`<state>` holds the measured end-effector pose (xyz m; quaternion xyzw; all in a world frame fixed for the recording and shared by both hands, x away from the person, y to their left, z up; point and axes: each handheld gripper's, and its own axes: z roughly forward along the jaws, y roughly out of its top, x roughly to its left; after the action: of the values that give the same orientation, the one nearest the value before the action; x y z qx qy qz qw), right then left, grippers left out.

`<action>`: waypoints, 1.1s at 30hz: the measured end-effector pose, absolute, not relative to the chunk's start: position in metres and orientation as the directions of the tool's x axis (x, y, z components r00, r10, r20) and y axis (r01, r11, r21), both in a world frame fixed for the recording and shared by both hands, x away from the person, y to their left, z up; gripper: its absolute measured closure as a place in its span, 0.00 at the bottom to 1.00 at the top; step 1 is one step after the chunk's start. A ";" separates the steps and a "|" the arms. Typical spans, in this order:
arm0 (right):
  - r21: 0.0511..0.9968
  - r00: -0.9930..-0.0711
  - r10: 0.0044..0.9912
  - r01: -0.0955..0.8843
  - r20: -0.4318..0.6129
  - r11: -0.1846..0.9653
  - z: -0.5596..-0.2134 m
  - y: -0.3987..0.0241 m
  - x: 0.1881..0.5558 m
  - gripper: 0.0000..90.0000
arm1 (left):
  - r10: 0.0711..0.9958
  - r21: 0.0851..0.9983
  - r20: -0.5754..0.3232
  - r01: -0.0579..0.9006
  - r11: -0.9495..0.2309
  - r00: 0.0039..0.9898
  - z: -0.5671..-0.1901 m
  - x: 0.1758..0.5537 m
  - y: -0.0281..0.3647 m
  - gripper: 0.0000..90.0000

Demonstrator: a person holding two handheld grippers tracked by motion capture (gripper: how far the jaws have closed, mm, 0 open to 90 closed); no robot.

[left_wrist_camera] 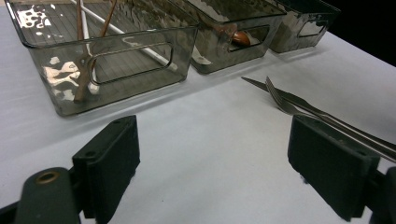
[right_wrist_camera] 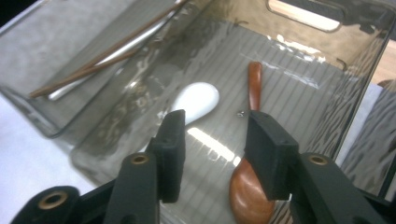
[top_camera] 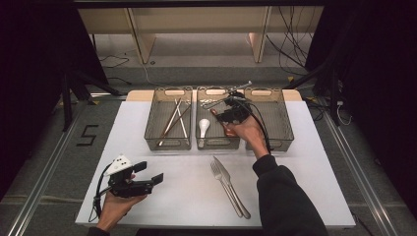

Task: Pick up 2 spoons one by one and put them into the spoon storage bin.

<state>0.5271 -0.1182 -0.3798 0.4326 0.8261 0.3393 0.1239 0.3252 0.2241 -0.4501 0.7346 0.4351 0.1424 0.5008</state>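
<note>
High view, left to right. The left gripper rests low over the near left part of the white bench, held in the person's left hand; its jaws stand wide apart with nothing between them, and in the left gripper view only bare bench surface lies between the two black pads. At the far side of the bench three smoked transparent trays stand side by side. The left tray holds chopsticks, some pale and some brown, lying crossed along its length. The middle tray holds a white spoon and, just beside it to the right, a brown wooden spoon, which lies on the ribbed tray floor with its bowl toward the near end and its handle pointing to the far end. The right gripper, in the person's right hand, hangs over the middle tray; its jaws are partly apart and grip nothing, the wooden spoon lying free below them, mostly under the right-hand pad in the right gripper view. The right tray stands next. On the bench near the trays, in front of the middle one, a fork and a knife lie side by side, touching.
</note>
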 end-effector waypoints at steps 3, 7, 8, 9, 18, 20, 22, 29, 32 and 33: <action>0.670 -0.610 0.787 0.623 0.093 0.404 -0.376 -0.119 0.516 0.55 | 0.783 0.859 -0.225 0.498 -0.122 0.579 -0.450 0.325 0.224 0.18; 0.670 -0.645 0.760 0.601 0.083 0.436 -0.373 -0.120 0.496 0.48 | 0.785 0.859 -0.223 0.497 -0.123 0.578 -0.450 0.325 0.225 0.18; 0.669 -0.657 0.749 0.594 0.082 0.447 -0.372 -0.121 0.488 0.47 | 0.785 0.859 -0.227 0.498 -0.117 0.576 -0.450 0.326 0.225 0.18; 0.671 -0.665 0.742 0.588 0.083 0.451 -0.372 -0.122 0.483 0.46 | 0.785 0.859 -0.228 0.498 -0.115 0.575 -0.450 0.326 0.226 0.18; 0.654 -0.683 0.725 0.590 0.092 0.473 -0.383 -0.132 0.446 0.42 | 0.786 0.860 -0.228 0.497 -0.114 0.575 -0.450 0.325 0.226 0.18; 0.654 -0.684 0.724 0.590 0.092 0.474 -0.387 -0.135 0.441 0.41 | 0.786 0.860 -0.228 0.497 -0.113 0.574 -0.450 0.325 0.226 0.18; 0.654 -0.682 0.726 0.590 0.090 0.473 -0.390 -0.137 0.437 0.41 | 0.786 0.860 -0.229 0.497 -0.113 0.575 -0.450 0.325 0.226 0.18; 0.657 -0.682 0.726 0.586 0.085 0.474 -0.396 -0.142 0.423 0.39 | 0.788 0.861 -0.229 0.497 -0.111 0.572 -0.450 0.325 0.226 0.18; 0.654 -0.685 0.723 0.588 0.089 0.476 -0.398 -0.143 0.418 0.39 | 0.788 0.861 -0.228 0.496 -0.110 0.571 -0.450 0.325 0.226 0.18; 0.655 -0.685 0.723 0.586 0.086 0.477 -0.399 -0.143 0.417 0.39 | 0.788 0.861 -0.229 0.496 -0.110 0.571 -0.450 0.325 0.226 0.18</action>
<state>0.4169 -0.1431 -0.3987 0.3836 0.8534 0.3381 0.1015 0.3250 0.2258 -0.4503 0.7305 0.4396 0.1456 0.5018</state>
